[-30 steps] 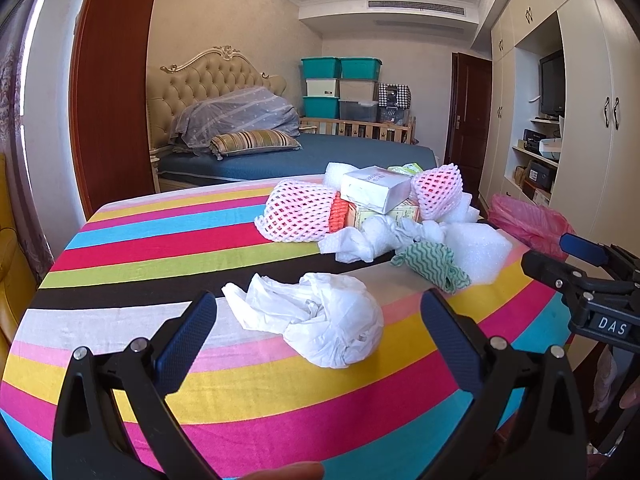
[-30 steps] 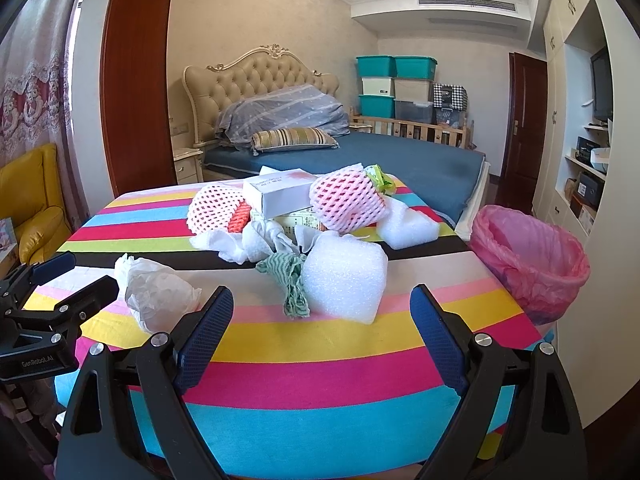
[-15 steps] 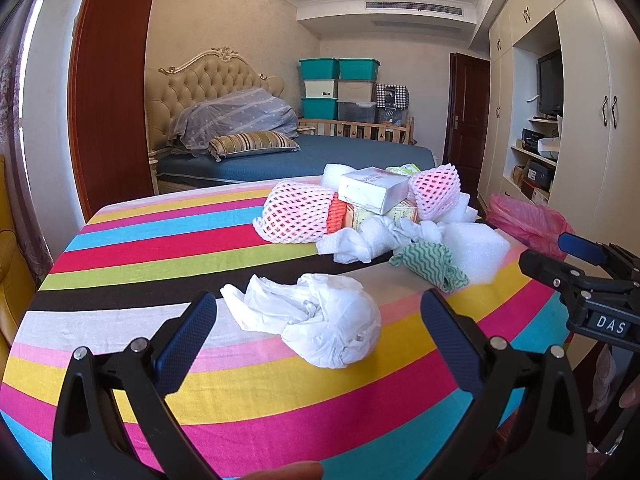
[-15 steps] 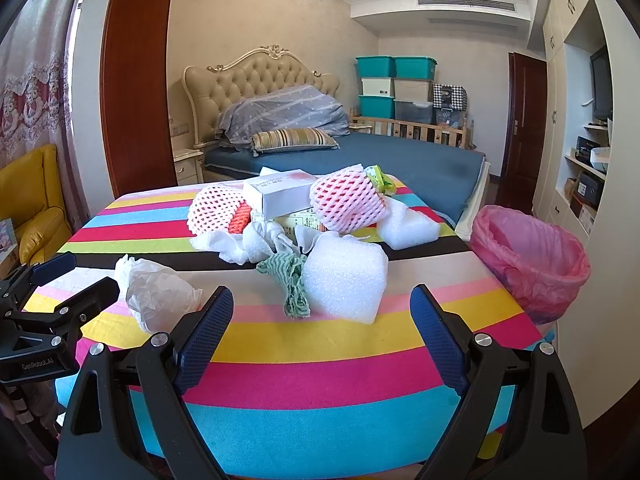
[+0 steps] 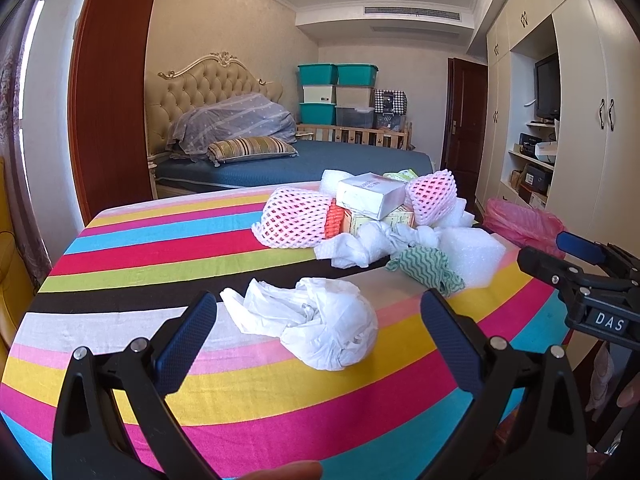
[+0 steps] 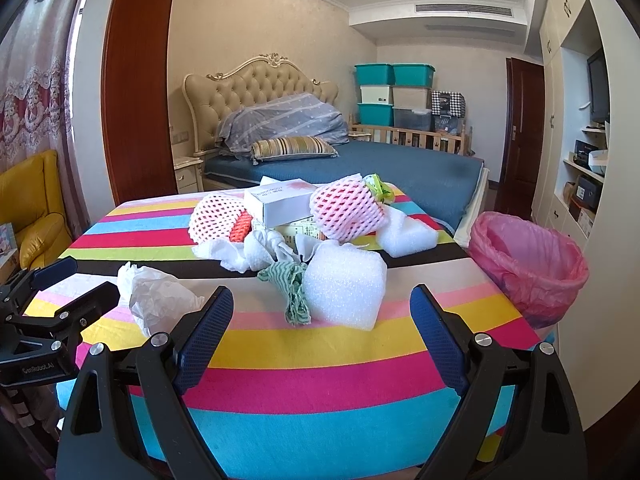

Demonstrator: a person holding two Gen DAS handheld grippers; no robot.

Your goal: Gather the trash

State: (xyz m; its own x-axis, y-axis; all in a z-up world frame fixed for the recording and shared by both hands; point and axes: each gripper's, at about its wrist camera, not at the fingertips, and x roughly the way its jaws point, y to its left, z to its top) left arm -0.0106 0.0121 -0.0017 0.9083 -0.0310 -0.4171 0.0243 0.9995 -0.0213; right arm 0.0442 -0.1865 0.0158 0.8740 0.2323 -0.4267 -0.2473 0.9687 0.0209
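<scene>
On striped table (image 5: 120,252), at twelve o'clock of wide-open left hand-held gripper (image 5: 318,338): crumpled white plastic bag (image 5: 320,324). Right hand-held gripper (image 6: 322,338) also spread wide, facing white foam block (image 6: 344,284).

**Cloth, foam and film on my striped table**

My left gripper (image 5: 318,332) and right gripper (image 6: 322,330) wear matt black plastic frames, bright metal rivets and finely textured dark blue finger pads (image 5: 187,346). The tablecloth (image 6: 320,380) is matt woven cloth in bold stripes. Near its left edge lies a crumpled white plastic bag (image 5: 316,324), thin and faintly glossy. Toward the middle: a pebbly white foam block (image 6: 345,284), a green wavy-patterned cloth rag (image 6: 294,286), pink foam nets (image 6: 346,210) of open mesh, and a smooth white cardboard box (image 6: 280,200). Off the right edge, the bin's pink liner (image 6: 528,262) is thin, translucent plastic film.
</scene>
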